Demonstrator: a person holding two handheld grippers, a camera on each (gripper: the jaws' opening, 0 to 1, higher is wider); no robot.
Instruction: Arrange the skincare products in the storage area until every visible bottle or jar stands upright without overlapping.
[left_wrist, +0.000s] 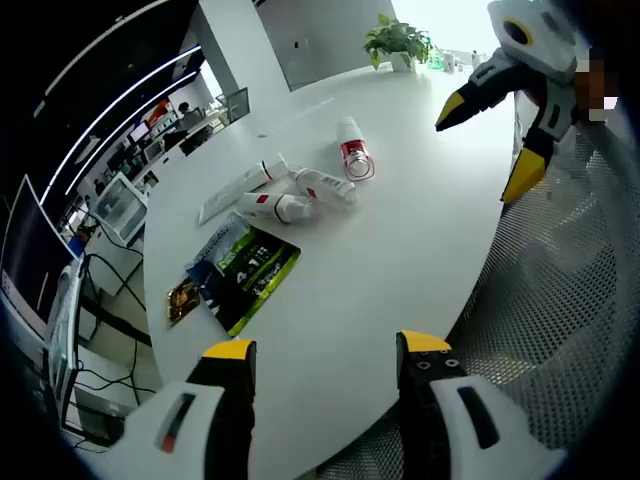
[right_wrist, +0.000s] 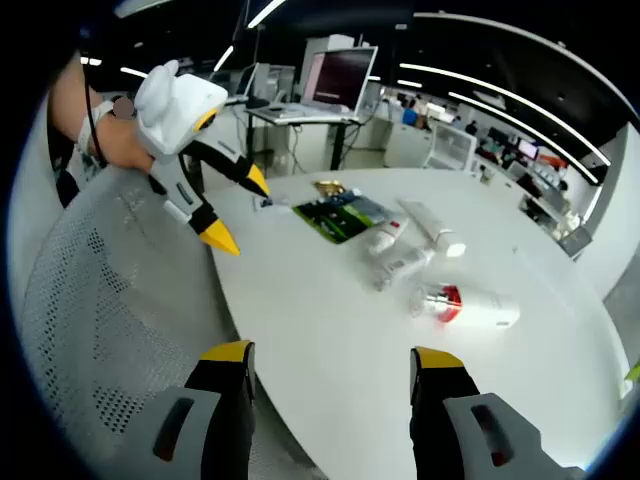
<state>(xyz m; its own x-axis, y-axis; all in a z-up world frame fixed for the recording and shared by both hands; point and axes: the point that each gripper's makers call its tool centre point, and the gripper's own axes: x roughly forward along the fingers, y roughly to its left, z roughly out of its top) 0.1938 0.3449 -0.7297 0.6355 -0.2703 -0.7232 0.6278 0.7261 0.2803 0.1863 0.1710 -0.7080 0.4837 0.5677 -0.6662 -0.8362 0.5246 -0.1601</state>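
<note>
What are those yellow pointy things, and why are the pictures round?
They are the tips of two grabbing tools that a person holds, one in each hand. Each tool carries a small camera with a very wide lens, which makes the picture round. One picture looks along the left gripper, the other along the right gripper. Each camera also catches the other tool across from it. Both grippers are open and hold nothing. On the white table lie a bottle with a red band, on its side, some white tubes and flat green packets. A grey mesh chair stands by the table.
</note>
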